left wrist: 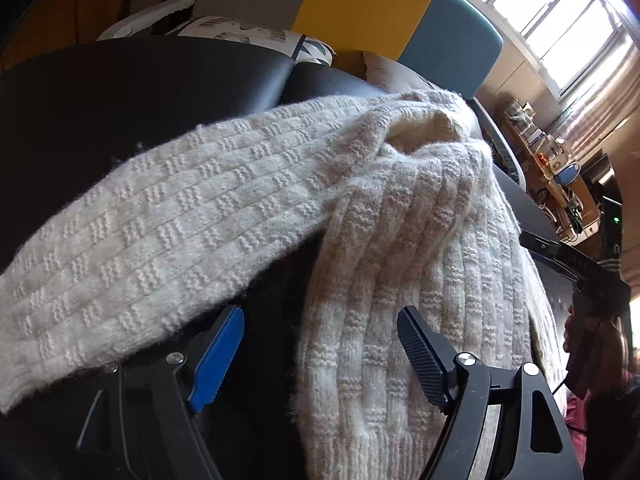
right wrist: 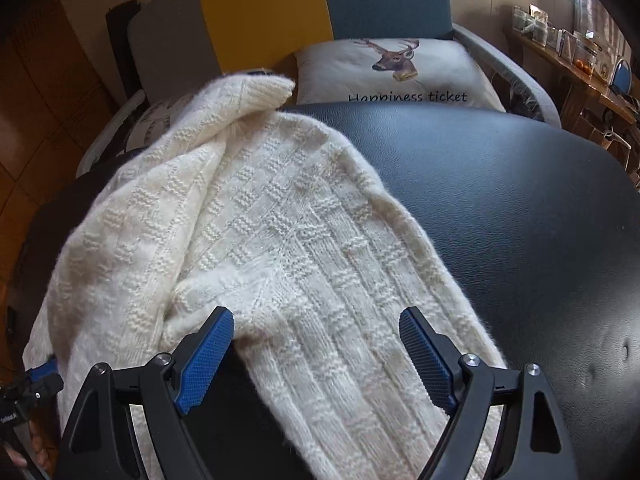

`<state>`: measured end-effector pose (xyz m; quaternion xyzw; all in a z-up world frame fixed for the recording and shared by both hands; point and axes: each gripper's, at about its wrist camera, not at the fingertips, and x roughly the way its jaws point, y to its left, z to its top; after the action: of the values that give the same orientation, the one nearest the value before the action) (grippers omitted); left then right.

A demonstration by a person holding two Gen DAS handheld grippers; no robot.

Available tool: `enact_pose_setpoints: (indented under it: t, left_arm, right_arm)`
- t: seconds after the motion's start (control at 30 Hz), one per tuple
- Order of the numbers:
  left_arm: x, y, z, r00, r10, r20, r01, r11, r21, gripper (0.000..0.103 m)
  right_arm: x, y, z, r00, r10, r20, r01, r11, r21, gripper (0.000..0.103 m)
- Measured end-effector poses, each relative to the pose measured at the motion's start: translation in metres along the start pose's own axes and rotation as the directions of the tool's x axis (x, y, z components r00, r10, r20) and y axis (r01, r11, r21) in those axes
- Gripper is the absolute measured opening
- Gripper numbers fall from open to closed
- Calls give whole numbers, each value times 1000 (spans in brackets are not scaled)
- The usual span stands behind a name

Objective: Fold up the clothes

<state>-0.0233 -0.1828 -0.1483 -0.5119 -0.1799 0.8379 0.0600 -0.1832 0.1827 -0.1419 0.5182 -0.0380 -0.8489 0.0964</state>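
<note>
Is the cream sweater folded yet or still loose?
Still loose: the cream sweater lies rumpled on the black surface, one sleeve flung sideways.

The left hand-held gripper points down at a slant, and its two fingers stand wide apart with nothing pinched between them. The right hand-held gripper points down the same way. Its fingers are spread wide too, and the blue pads press on nothing.

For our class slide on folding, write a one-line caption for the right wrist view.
Open right tongs over a cream sweater lying on a black cushion.
</note>
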Motion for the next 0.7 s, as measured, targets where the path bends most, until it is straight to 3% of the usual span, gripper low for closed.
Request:
enact_pose_setpoints:
  t: [0.1,0.17,0.2,0.27,0.33,0.37,0.5,0.57,0.7]
  left_arm:
    - [9,-11,1,998,59,3,-60,996,67,86]
    - [10,-11,1,994,108,29,-110,991,73,72]
    - [10,-8,2,992,118,35,-120,991,65,58]
    - [7,2,8,995,98,29,-99,994,39,44]
    - [4,12,13,997,76,20,-76,997,11,23]
    - [3,17,15,998,65,12,-65,998,1,21]
    - [-1,24,17,999,44,-2,-44,999,-8,20]
    - [-6,23,17,998,54,15,-54,999,-4,20]
    - [-23,30,25,988,138,68,-138,990,1,17]
  right_arm:
    - [20,6,1,999,-21,-41,20,999,-27,90]
    - [21,6,0,999,-24,-48,21,997,-69,90]
    - [22,4,0,998,-22,-53,17,996,-87,91]
    - [21,0,-1,998,-18,-62,10,992,-123,91]
    - [22,-5,-3,996,-57,-75,44,985,-169,91]
    - [22,-8,-5,993,-89,-81,72,978,-194,92]
    - [18,-22,-10,994,-81,-73,65,976,-209,93]
    - [18,-27,-11,992,-105,-76,87,975,-207,101]
    - [16,-37,-9,991,-96,-88,81,983,-167,103]
